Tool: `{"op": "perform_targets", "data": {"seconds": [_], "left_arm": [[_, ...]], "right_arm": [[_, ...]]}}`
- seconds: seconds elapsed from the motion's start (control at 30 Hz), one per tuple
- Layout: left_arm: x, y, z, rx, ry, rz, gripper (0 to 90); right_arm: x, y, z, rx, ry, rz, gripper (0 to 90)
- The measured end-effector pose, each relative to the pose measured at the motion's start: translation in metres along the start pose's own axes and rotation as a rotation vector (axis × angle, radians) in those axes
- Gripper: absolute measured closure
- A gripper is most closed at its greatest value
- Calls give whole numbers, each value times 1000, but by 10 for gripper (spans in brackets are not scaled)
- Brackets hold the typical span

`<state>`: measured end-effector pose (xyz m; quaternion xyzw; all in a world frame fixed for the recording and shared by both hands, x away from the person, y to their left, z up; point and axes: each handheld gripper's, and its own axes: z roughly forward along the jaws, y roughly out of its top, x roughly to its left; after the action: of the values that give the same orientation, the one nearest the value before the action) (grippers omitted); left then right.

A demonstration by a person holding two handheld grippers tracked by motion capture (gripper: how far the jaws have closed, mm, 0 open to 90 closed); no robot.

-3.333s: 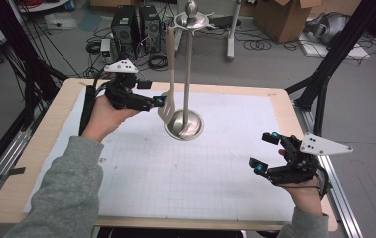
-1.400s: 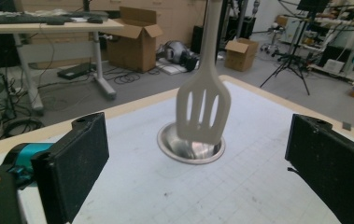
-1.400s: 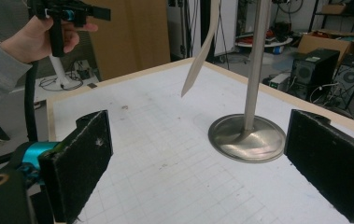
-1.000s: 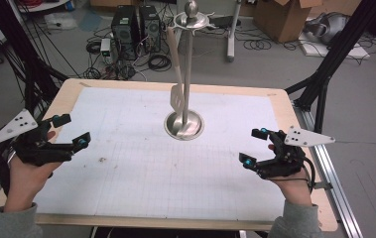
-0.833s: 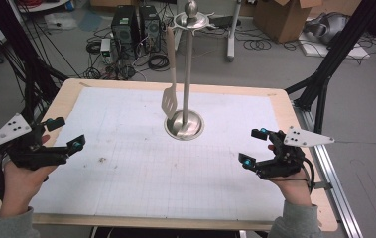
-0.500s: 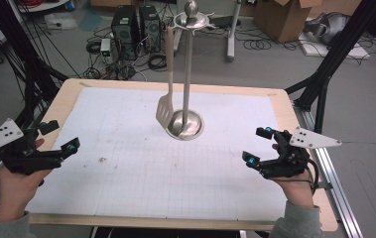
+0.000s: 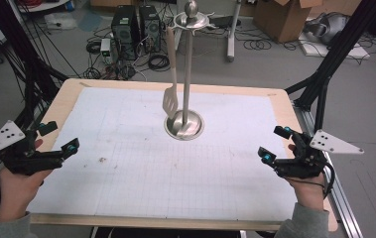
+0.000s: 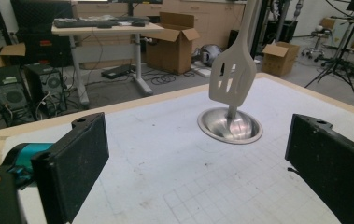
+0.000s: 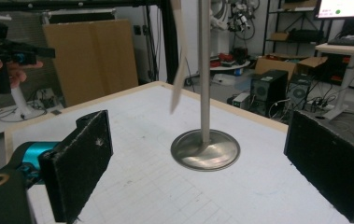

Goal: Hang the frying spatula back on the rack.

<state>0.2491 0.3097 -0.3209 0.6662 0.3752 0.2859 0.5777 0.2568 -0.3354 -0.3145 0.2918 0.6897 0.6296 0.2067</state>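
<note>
Spatula (image 7: 170,99) hanging on steel stand (image 7: 187,74) at table centre, blade just above stand's base.
Left gripper (image 7: 56,139) at table's left edge, jaws wide, nothing held; right gripper (image 7: 275,144) nr right edge, jaws wide too; both well apart from spatula.

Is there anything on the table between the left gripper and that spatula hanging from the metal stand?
Nothing visible. The left gripper sits open at the table's left edge, and only bare white gridded mat lies between it and the spatula, which hangs beside the stand pole, its blade just above the base.
</note>
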Motion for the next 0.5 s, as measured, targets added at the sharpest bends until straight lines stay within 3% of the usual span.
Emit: {"op": "perform_targets", "data": {"seconds": [0.27, 0.5], "left_arm": [[6, -6, -1, 13, 16, -3, 67], [20, -16, -4, 20, 61, -33, 67]], "right_arm": [[-2, 0, -10, -30, -33, 10, 69], [-10, -6, -15, -29, -86, 25, 69]]}}
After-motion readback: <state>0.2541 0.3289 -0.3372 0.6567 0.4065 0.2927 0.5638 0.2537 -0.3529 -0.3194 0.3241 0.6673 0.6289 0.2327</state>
